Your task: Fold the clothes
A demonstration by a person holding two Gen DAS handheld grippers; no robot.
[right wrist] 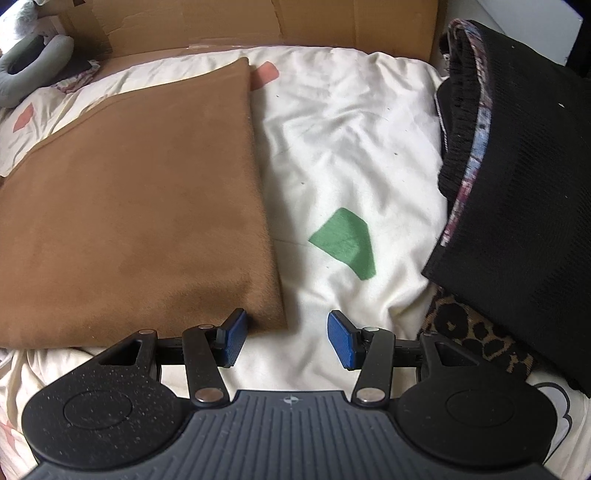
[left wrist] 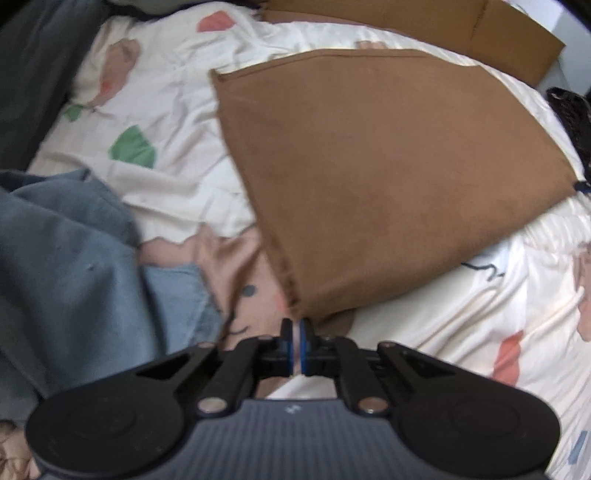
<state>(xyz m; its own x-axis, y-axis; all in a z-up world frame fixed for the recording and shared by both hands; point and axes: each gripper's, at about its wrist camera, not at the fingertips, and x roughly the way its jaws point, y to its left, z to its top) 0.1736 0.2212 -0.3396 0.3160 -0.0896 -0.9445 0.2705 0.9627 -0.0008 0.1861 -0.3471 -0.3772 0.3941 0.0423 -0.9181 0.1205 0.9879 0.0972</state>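
A brown cloth (left wrist: 369, 177) lies folded on a cream bedsheet (left wrist: 166, 110) printed with coloured patches. In the left wrist view its near corner rises to my left gripper (left wrist: 295, 325), which is shut on that corner, and the fabric slopes up from the bed to the pads. In the right wrist view the same brown cloth (right wrist: 140, 206) lies flat at the left. My right gripper (right wrist: 287, 317) stands open just over its near right corner. The left blue pad (right wrist: 234, 338) sits at the cloth's edge and nothing is pinched.
A blue-grey garment (left wrist: 62, 266) is bunched at the left, with dark grey fabric (left wrist: 29, 74) behind it. A black knit garment (right wrist: 517, 177) and a leopard-print cloth (right wrist: 472, 332) lie at the right. Cardboard (right wrist: 258, 22) lines the far edge, beside a grey neck pillow (right wrist: 26, 66).
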